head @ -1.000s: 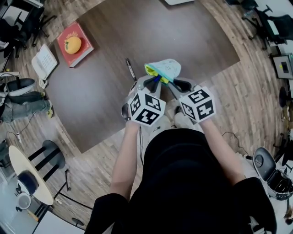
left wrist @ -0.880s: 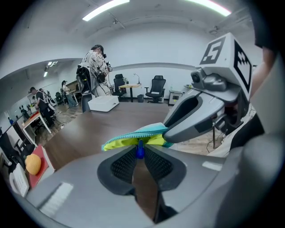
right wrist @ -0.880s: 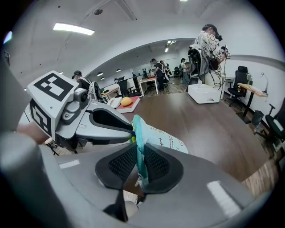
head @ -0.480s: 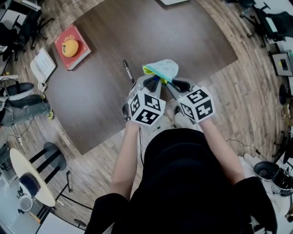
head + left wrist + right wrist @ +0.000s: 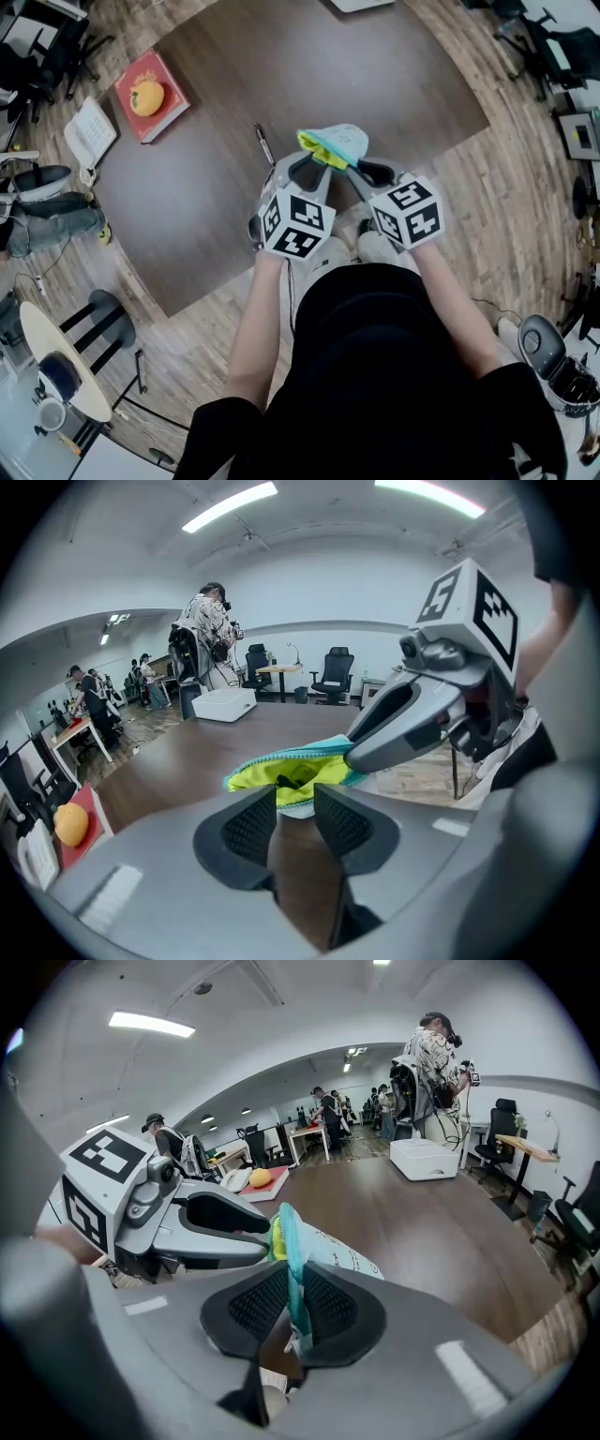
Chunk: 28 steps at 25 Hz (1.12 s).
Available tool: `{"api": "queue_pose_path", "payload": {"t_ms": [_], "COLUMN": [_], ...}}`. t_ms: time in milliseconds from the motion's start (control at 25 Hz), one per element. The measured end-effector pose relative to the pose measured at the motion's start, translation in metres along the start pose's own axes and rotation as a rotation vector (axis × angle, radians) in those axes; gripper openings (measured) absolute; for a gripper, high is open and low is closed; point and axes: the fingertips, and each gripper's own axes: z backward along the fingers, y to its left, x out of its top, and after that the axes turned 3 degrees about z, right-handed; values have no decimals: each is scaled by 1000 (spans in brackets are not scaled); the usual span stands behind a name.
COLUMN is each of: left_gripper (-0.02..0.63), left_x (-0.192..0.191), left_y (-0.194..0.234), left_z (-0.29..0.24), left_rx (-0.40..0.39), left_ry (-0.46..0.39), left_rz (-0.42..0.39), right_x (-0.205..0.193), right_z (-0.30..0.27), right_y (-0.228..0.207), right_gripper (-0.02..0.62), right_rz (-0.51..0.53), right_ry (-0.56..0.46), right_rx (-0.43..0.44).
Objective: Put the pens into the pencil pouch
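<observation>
Head view — pencil pouch (image 5: pixel 336 142) over dark table (image 5: pixel 375 75), plank floor (image 5: pixel 511 187) around.

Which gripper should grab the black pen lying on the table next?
Left: the left gripper, jaws just opened and empty, sits nearer the black pen; the right gripper clamps the teal fabric pouch.

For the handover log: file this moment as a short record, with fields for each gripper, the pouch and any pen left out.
left gripper: open, jaws just opened, nothing between them
right gripper: shut on the pouch's edge
pouch: mouth open, facing the left gripper
pen: lies on the table, apart from the pouch, untouched
</observation>
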Motion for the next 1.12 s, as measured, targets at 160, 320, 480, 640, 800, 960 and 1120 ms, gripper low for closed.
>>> {"api": "queue_pose_path", "payload": {"t_ms": [160, 320, 480, 640, 800, 960, 1120], "left_gripper": [127, 127, 127, 127, 126, 126, 126], "left_x": [-2, -6, -14, -28, -48, -64, -80], "left_y": [5, 13, 20, 30, 40, 46, 53], "left_z": [4, 9, 16, 22, 24, 25, 23], "left_rx": [13, 36, 58, 88, 115, 131, 144], "left_ry": [1, 4, 9, 20, 44, 63, 83], "left_rz": [10, 27, 49, 78, 108, 137, 167], "right_x": [2, 6, 8, 12, 14, 14, 15], "right_z": [0, -1, 0, -4, -8, -9, -10], "right_y": [0, -3, -3, -2, 0, 1, 1], "right_gripper": [60, 60, 60, 60, 60, 60, 60], "right_rz": [4, 6, 10, 17, 25, 28, 33], "right_ry": [0, 0, 0, 2, 6, 14, 22], "right_rx": [-1, -5, -7, -3, 0, -1, -2]}}
